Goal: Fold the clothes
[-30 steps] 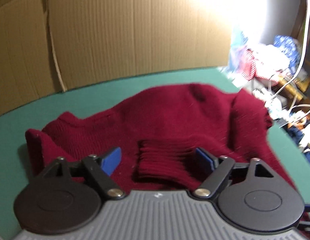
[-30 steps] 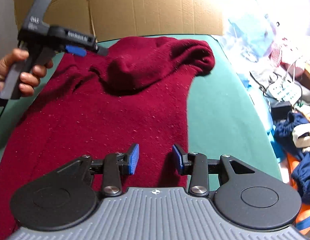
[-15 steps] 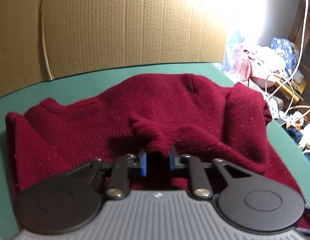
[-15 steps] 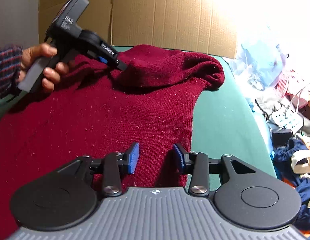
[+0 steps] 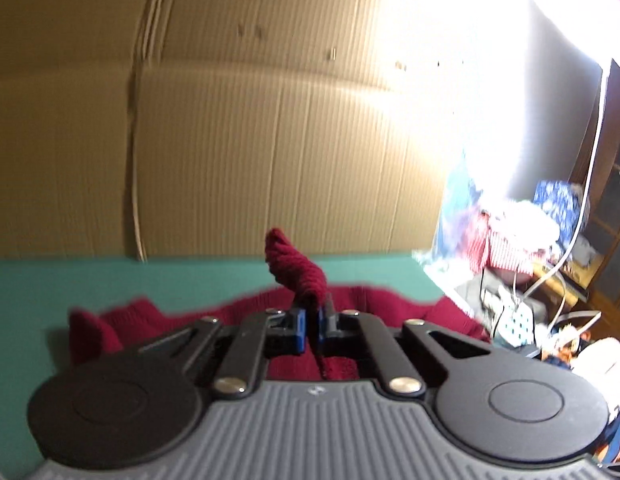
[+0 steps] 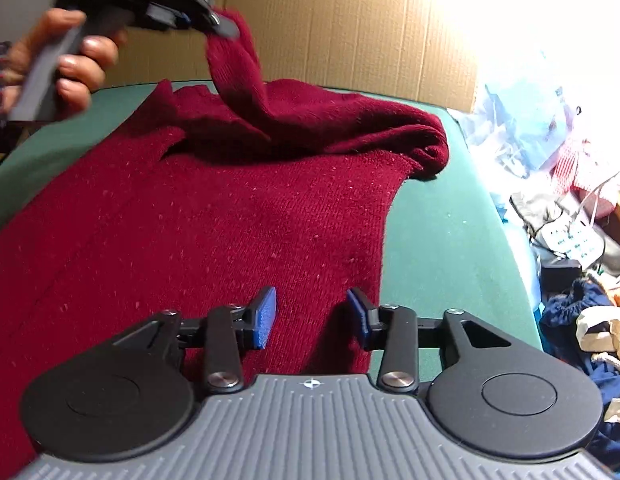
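I am working the sleeve-folding step on one dark red sweater (image 6: 214, 216), which is lying spread on the green worktop (image 6: 441, 216) directly ahead of and beneath both grippers. My left gripper (image 5: 309, 330) is clamped fully tight on the ribbed sleeve cuff (image 5: 296, 270), which is sticking up just beyond its fingertips; in the right wrist view the sleeve is hanging from it in a raised strand above the sweater's far end. My right gripper (image 6: 311, 318) is hovering over the sweater's near right edge, its jaws partly apart and closing a little, with knit showing below the gap but nothing pinched between the pads. I am judging the next move to be carrying the cuff across the body and laying the sleeve flat, which calls for keeping the grip firm and the fabric untwisted, perhaps with the right gripper pinning the body. I am counting one sweater, two grippers, one visible hand (image 6: 70, 60), and one cardboard sheet (image 5: 270, 128) standing beyond the worktop.
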Available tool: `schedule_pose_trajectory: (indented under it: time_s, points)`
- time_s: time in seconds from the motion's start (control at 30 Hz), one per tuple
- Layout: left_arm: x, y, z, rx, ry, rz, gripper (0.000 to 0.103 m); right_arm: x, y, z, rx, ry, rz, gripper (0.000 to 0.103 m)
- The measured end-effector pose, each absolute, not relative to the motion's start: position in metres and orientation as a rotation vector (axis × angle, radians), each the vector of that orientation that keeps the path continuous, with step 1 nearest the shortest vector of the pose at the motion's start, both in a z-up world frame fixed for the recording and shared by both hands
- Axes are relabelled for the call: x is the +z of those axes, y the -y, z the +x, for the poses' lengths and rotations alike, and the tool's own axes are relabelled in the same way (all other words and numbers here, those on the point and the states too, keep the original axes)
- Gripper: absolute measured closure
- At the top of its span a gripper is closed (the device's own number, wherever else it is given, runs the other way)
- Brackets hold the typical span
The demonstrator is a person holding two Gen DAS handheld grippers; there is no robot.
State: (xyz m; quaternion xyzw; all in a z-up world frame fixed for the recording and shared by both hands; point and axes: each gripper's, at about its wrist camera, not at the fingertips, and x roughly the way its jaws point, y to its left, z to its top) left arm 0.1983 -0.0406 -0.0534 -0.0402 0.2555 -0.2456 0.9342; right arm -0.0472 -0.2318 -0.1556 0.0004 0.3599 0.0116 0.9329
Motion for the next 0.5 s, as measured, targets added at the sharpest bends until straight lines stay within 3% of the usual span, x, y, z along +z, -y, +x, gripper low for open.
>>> schedule_pose_trajectory:
  time_s: [0.37, 0.43, 0.5]
  points:
    - [0.056, 0.020, 0.211, -0.402, -0.343, 0.030, 0.103, -0.132, 0.320, 0.017, 0.043, -0.742, 0.627, 0.063]
    - [0.071, 0.021, 0.217, -0.383, -0.336, 0.038, 0.103, -0.132, 0.315, 0.032, 0.050, -0.748, 0.589, 0.072]
    - [0.085, 0.022, 0.218, -0.365, -0.330, 0.035, 0.103, -0.131, 0.303, 0.048, 0.063, -0.754, 0.498, 0.072]
